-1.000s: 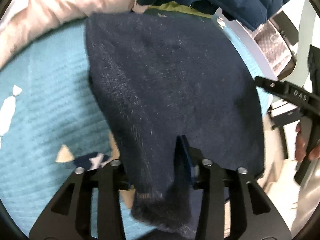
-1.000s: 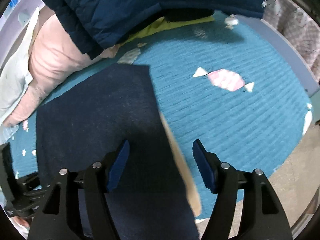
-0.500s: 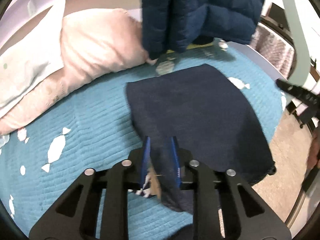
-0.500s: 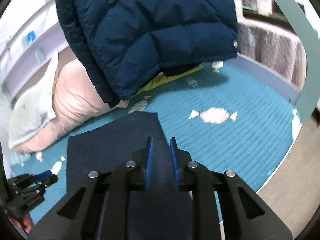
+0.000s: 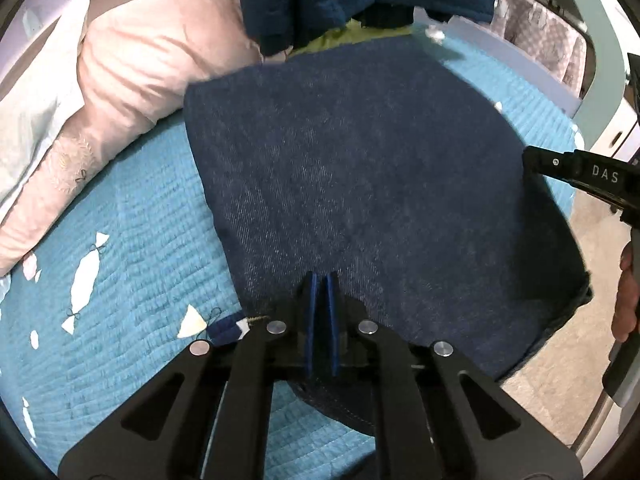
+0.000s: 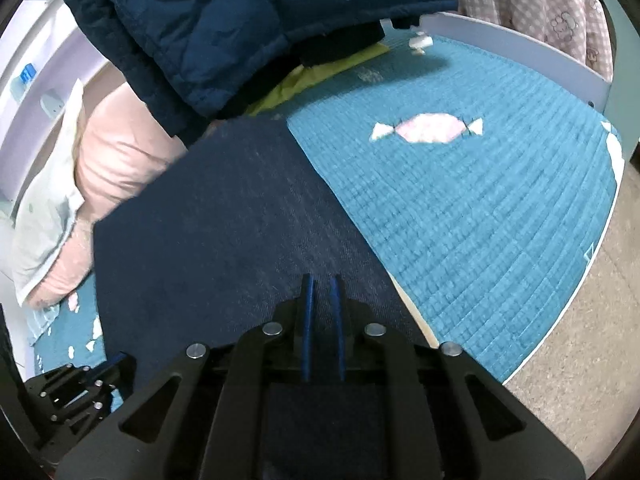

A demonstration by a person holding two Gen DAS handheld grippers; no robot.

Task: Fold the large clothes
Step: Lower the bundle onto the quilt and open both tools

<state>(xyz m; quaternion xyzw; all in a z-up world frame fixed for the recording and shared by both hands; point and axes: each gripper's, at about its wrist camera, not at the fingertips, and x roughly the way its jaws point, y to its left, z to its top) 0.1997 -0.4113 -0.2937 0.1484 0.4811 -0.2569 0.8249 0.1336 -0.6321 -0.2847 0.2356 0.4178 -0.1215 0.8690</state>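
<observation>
Nearest, at the denim's near hem: left claw (image 5: 319, 280), blue pads nearly together, just drawn in and pinched on a fold of the dark denim garment (image 5: 360, 168) near its left corner. Right claw (image 6: 322, 282), likewise just narrowed, clamped on the same hem toward the garment's right edge, cloth passing between its pads. Seen from the left wrist, right claw's black tip against the denim's right border, a person's hand (image 5: 626, 300) wrapped on its handle.

Denim itself spread as a broad flat panel across the teal quilted bedspread (image 6: 480, 220), near corner hanging over the bed's edge above a beige floor (image 6: 580, 392). Left of the denim, white candy-shaped patches (image 5: 86, 272) sewn on the quilt; right of it, a pink candy patch (image 6: 428, 129).

Past the denim's far left corner, a pink pillow (image 5: 140, 64). Beyond its far edge, a yellow-green cloth (image 6: 320, 76), and over that a navy puffer jacket (image 6: 248, 20) hanging.
</observation>
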